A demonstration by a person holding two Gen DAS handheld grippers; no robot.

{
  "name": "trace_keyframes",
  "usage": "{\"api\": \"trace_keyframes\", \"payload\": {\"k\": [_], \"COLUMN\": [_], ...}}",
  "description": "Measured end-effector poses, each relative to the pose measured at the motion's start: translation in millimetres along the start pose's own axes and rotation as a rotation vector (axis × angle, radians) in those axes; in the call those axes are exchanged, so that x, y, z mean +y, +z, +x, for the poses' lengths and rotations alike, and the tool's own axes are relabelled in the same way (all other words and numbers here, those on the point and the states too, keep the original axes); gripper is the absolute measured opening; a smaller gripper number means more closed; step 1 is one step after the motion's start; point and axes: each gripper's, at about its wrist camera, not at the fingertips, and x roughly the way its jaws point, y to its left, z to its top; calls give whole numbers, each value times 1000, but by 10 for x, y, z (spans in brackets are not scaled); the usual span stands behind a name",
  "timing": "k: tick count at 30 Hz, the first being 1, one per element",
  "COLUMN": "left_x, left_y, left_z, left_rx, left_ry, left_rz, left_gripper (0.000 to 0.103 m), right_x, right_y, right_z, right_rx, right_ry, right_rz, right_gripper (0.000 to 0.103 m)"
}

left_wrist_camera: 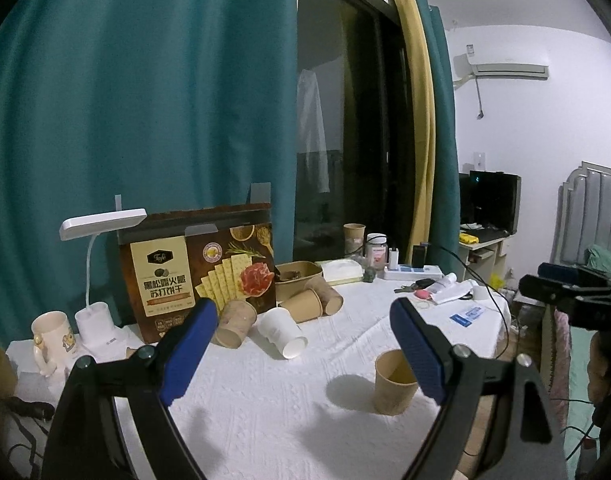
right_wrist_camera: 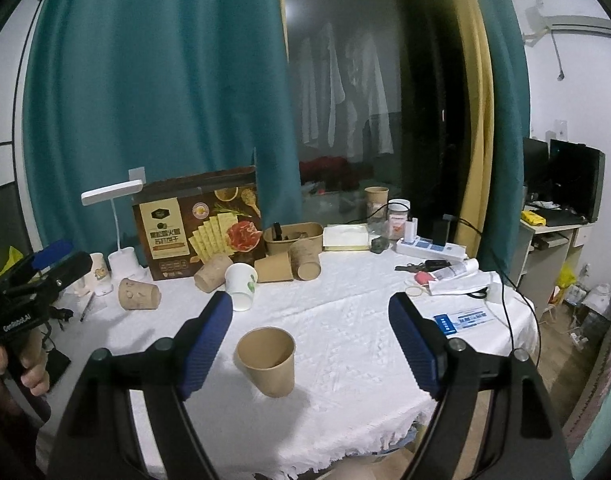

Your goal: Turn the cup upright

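Observation:
A brown paper cup stands upright, mouth up, on the white tablecloth, below and between the fingers of my right gripper, which is open and empty. The same cup shows in the left wrist view, partly behind the right finger. My left gripper is open and empty above the table. Several more paper cups lie on their sides further back: a white one and brown ones.
A cracker box, a white desk lamp, a mug, a brown paper bowl, a power strip, keys, tubes and cards stand along the back and right of the table. The table's front edge is near.

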Motion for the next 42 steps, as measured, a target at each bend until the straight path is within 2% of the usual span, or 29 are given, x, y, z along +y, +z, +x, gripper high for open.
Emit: {"api": "trace_keyframes", "payload": {"k": [42], "left_x": [-5], "left_y": [-51], "left_z": [64], "left_rx": [20], "left_ry": [-28], "left_rz": [-12], "left_gripper": [88], "right_x": [21], "right_y": [-71], "right_z": [55], "right_rx": [9], "right_ry": [18], "right_rz": [-4], "right_gripper": [79]}}
